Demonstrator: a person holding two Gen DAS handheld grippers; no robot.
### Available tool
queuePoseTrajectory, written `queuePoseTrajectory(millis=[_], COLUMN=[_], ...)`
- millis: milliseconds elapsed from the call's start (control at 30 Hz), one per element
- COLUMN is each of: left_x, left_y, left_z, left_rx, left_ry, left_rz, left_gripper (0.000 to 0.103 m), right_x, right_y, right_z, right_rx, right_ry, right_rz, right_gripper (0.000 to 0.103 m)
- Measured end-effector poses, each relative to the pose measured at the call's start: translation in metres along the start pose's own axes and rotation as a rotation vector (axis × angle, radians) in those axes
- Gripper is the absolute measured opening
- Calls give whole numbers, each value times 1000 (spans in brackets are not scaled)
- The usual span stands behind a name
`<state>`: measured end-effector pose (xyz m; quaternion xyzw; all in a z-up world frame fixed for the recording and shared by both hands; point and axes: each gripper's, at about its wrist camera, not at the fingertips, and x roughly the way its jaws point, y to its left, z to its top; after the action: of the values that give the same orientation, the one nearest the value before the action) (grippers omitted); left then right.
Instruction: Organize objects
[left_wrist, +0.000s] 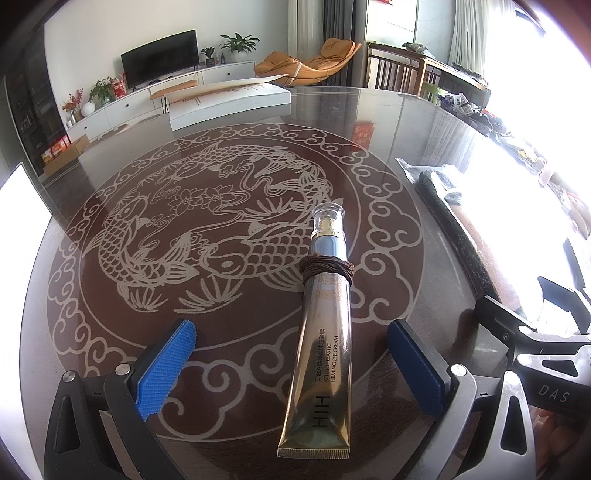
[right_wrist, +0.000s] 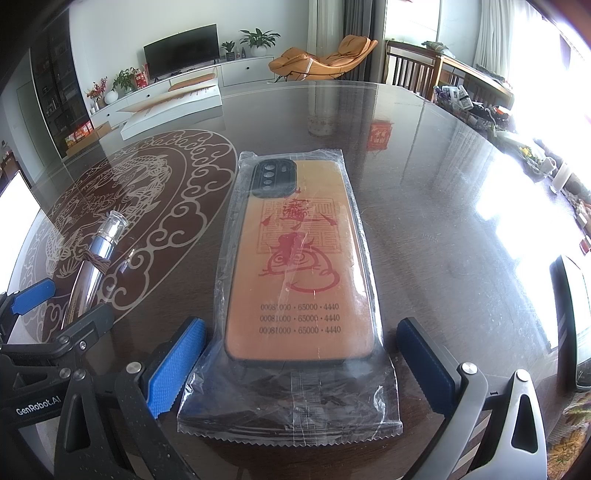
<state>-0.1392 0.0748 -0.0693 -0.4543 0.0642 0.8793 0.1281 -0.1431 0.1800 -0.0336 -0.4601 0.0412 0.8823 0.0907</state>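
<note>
A gold eye-cream tube (left_wrist: 321, 354) with a clear cap and a brown hair tie (left_wrist: 327, 266) wound around it lies on the glass table. My left gripper (left_wrist: 291, 354) is open, its blue fingers on either side of the tube's lower end, not touching it. An orange phone case in a clear plastic bag (right_wrist: 299, 273) lies flat in the right wrist view. My right gripper (right_wrist: 301, 354) is open, with its fingers on either side of the bag's near end. The tube also shows in the right wrist view (right_wrist: 94, 266), with the left gripper (right_wrist: 33, 295) beside it.
The round dark glass table (left_wrist: 388, 122) carries a fish pattern (left_wrist: 207, 229). A white flat box (left_wrist: 229, 101) lies at the far side. A black wrapped item (left_wrist: 439, 184) lies at the right. Clutter lines the bright right edge (right_wrist: 528, 155). A tablet-like object (right_wrist: 572, 321) lies at far right.
</note>
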Motion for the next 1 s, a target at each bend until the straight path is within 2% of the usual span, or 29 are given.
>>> queuePoseTrajectory(millis=[733, 800, 833, 900, 1000], left_x=[0, 0, 0, 3, 8], left_y=[0, 0, 0, 0, -1], left_z=[0, 0, 1, 6, 17], left_rx=[0, 0, -3, 8, 26], left_ry=[0, 0, 0, 50, 168], left_rz=[0, 0, -1, -10, -12], left_gripper=[103, 103, 103, 103, 103], right_x=[0, 0, 0, -3, 4], right_y=[3, 0, -5, -20, -34], right_z=[1, 4, 9, 24, 58], right_rx=[-4, -16, -12, 30, 46], right_ry=[1, 29, 60, 91, 159], right_rz=[4, 25, 68, 166, 152], right_gripper=[103, 103, 103, 103, 103])
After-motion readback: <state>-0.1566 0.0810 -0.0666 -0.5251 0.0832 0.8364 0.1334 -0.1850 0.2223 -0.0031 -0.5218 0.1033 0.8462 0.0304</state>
